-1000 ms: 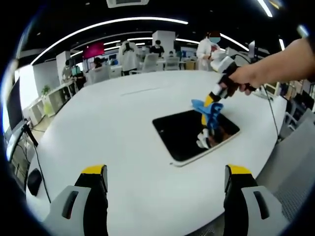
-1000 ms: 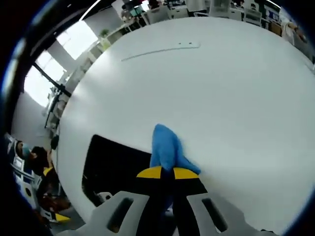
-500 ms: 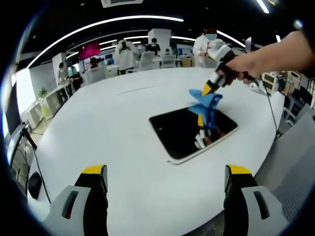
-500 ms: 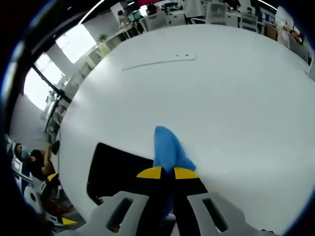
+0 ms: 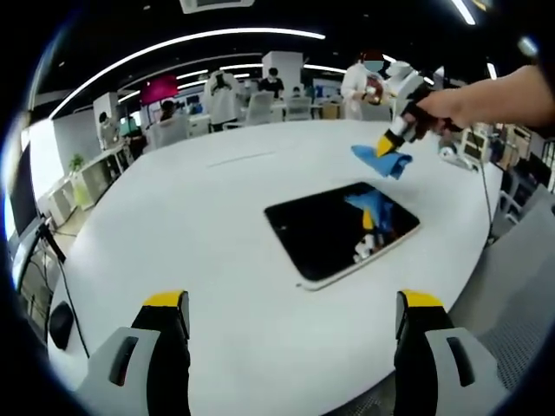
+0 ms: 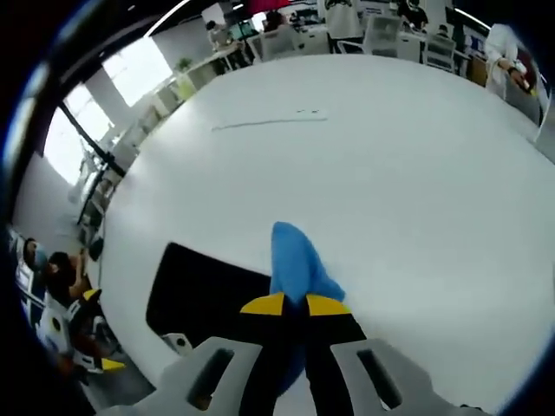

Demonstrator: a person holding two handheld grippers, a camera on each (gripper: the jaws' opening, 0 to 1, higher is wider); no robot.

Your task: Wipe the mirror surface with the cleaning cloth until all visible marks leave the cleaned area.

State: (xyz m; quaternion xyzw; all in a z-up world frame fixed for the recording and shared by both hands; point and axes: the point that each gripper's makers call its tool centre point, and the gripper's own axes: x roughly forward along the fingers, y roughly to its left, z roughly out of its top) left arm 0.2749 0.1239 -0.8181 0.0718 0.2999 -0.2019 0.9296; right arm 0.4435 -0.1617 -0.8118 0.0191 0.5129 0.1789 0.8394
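Observation:
A dark rectangular mirror (image 5: 340,229) lies flat on the white round table (image 5: 199,234); it also appears at the lower left in the right gripper view (image 6: 204,299). My right gripper (image 5: 392,145) is held in a hand above the mirror's far edge, shut on a blue cleaning cloth (image 5: 385,159) that hangs clear of the glass. In its own view the jaws (image 6: 295,305) pinch the blue cloth (image 6: 295,260). My left gripper (image 5: 290,303) stands open near the table's front edge, with nothing between its fingers.
People, chairs and desks fill the office behind the table. A thin seam line (image 6: 264,121) crosses the tabletop far from the mirror. A dark cable and stand (image 5: 52,260) sit at the left of the table.
The right gripper has lifted the blue cloth up and away from the mirror toward the far right. The left gripper has stayed put.

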